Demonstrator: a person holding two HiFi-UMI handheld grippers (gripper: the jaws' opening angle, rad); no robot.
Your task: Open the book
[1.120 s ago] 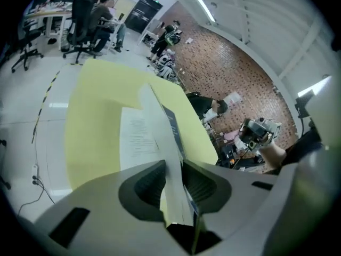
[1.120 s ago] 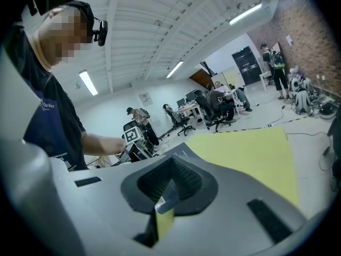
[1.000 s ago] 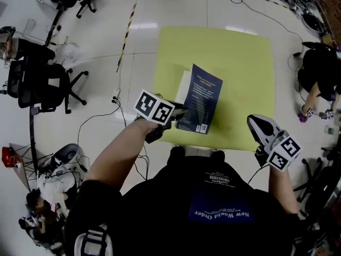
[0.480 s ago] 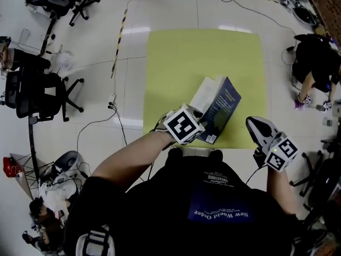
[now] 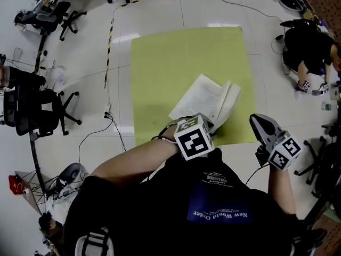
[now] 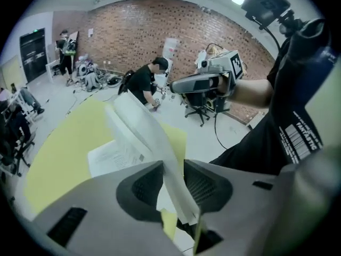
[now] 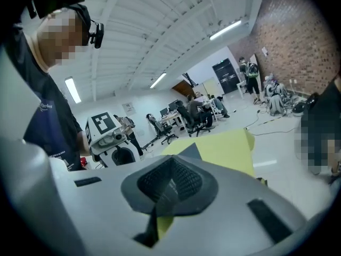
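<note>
Spotter: Grip first. What has your left side got?

Me: My left gripper is clamped on a raised sheaf of pages, one pad on each face, so the paper stands up between my jaws. My right gripper has its jaws together on nothing.

Spotter: And where is the book?

Me: The book lies part open on the yellow mat, near the mat's edge closest to me. One white page lies flat on the 9 o'clock side, and the block I hold rises on the 3 o'clock side.

Spotter: How does it lie from your fingers?

Me: In the head view it sits at 12 o'clock from my left gripper, right at the jaws. Its spine runs, as best I can judge, from about 7 to 1 o'clock. From my right gripper the book is out at 10 o'clock, apart from it.

Spotter: So which hand finishes it?

Me: The left, I think. It is nearer and has the pages already. They would need to swing across the spine toward 9 o'clock and lie flat.
</note>
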